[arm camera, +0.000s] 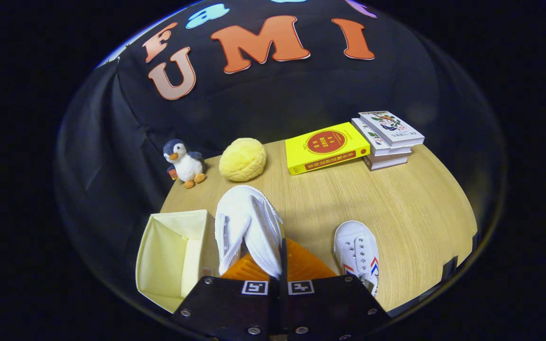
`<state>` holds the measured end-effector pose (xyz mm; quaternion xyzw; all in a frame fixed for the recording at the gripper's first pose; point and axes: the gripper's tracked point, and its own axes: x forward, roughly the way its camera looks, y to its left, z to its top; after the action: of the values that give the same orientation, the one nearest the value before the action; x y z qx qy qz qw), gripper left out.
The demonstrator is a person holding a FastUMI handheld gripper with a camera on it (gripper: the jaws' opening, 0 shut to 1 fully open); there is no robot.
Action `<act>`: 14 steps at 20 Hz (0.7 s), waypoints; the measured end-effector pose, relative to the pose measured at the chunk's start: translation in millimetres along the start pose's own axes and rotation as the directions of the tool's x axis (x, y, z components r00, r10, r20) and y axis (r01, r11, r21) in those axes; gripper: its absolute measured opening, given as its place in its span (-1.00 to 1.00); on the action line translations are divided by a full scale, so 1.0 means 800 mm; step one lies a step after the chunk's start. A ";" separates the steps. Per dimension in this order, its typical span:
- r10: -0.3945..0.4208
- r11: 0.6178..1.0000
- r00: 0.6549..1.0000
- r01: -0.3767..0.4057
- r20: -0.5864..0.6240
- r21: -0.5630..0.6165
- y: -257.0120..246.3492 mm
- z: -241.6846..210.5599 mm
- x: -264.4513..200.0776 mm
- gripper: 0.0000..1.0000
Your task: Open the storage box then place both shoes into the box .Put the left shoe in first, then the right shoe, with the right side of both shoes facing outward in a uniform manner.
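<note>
My gripper (pixel 280 270) is shut on a white canvas shoe (pixel 247 227), pinching its upper rim; the shoe hangs off the table with its toe pointing away from me. To the left of the held shoe stands the pale yellow storage box (pixel 171 253), open at the top, its inside bare as far as I can see. A second white shoe (pixel 358 251), with eyelets and red and blue side stripes, lies on the wooden table (pixel 396 213) to the right of my fingers.
Along the table's far edge stand a plush penguin (pixel 185 163), a yellow fluffy ball (pixel 243 159), a yellow book (pixel 326 147) and a stack of white books (pixel 386 139). Bare wood lies between the shoes and the books.
</note>
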<state>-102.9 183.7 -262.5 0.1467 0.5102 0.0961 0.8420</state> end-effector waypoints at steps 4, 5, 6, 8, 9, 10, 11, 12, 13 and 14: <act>0.059 0.998 0.998 -0.059 -0.019 0.004 0.056 0.004 -0.013 -0.98; 0.072 0.997 0.997 -0.072 -0.026 0.003 0.070 0.002 -0.013 -0.98; 0.083 0.997 0.996 -0.083 -0.032 -0.001 0.085 0.000 -0.011 -0.97; 0.097 0.995 0.994 -0.098 -0.050 -0.011 0.113 -0.010 -0.007 -0.97; 0.106 0.994 0.992 -0.107 -0.066 -0.016 0.127 -0.016 -0.005 -0.97; 0.115 0.993 0.990 -0.117 -0.078 -0.020 0.142 -0.023 -0.003 -0.97; 0.123 0.992 0.988 -0.125 -0.090 -0.026 0.155 -0.029 0.001 -0.97; 0.126 0.991 0.987 -0.130 -0.102 -0.031 0.167 -0.037 0.005 -0.97; 0.128 0.991 0.985 -0.132 -0.115 -0.035 0.177 -0.045 0.009 -0.97; 0.128 0.990 0.984 -0.133 -0.127 -0.038 0.188 -0.054 0.013 -0.97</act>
<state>-137.9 334.3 -238.2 0.1538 0.5485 0.1719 0.8037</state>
